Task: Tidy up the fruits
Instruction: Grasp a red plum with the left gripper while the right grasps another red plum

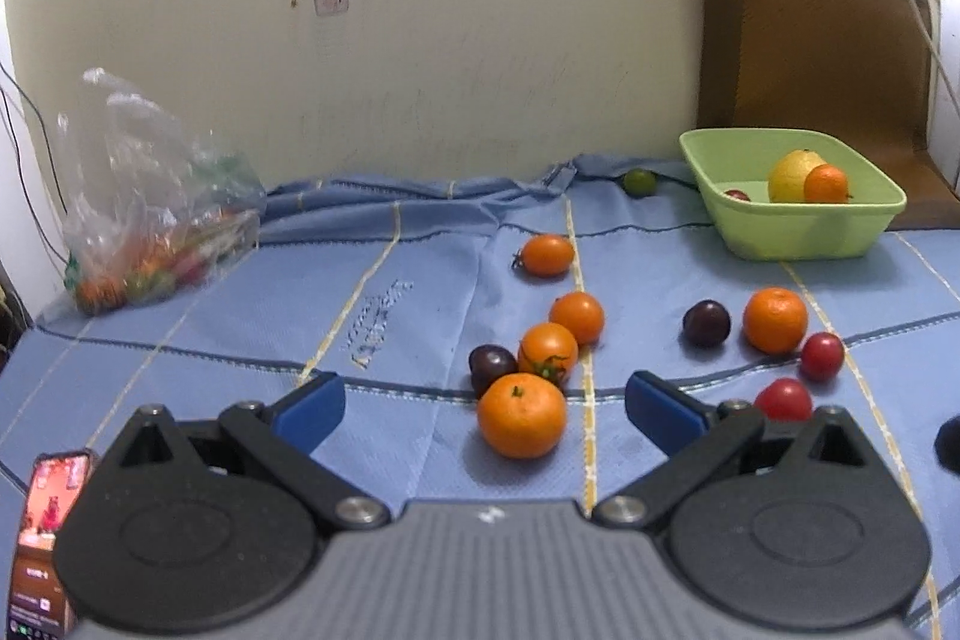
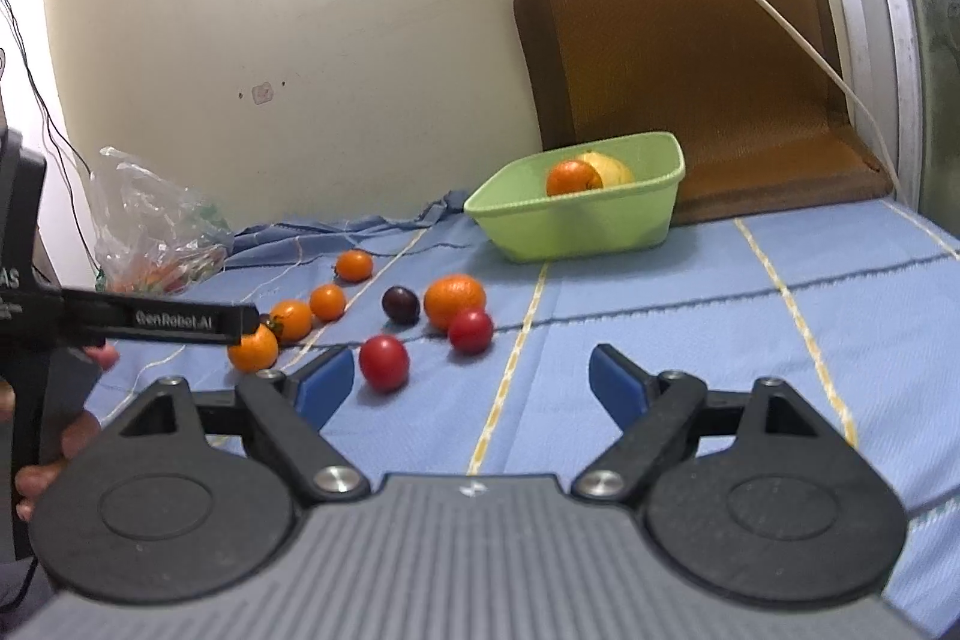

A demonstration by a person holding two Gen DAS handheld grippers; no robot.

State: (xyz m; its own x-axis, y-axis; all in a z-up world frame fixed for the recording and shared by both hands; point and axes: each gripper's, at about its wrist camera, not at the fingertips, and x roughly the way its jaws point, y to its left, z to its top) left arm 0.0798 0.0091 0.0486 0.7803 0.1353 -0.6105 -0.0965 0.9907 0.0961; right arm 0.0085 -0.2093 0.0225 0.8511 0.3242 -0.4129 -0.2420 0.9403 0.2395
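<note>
A green bowl (image 1: pixel 792 220) (image 2: pixel 576 220) at the back holds a yellow fruit (image 1: pixel 792 175), an orange (image 1: pixel 827 184) (image 2: pixel 573 178) and a small red fruit (image 1: pixel 737 195). Several fruits lie loose on the blue cloth: a mandarin (image 1: pixel 522 415) (image 2: pixel 253 347), orange tomatoes (image 1: pixel 547 347) (image 2: pixel 291 319), dark plums (image 1: pixel 707 322) (image 2: pixel 401 304), a bigger orange (image 1: pixel 775 319) (image 2: pixel 454 301) and red tomatoes (image 1: pixel 783 399) (image 2: pixel 384 363). My left gripper (image 1: pixel 485 403) is open, with the mandarin between its fingers. My right gripper (image 2: pixel 471 381) is open and empty, just right of a red tomato.
A clear plastic bag (image 1: pixel 150 220) (image 2: pixel 156 232) with more fruit sits at the back left. A green lime (image 1: pixel 639 182) lies by the wall. A brown cushion (image 2: pixel 690 70) leans behind the bowl. A phone (image 1: pixel 45 538) lies at the near left.
</note>
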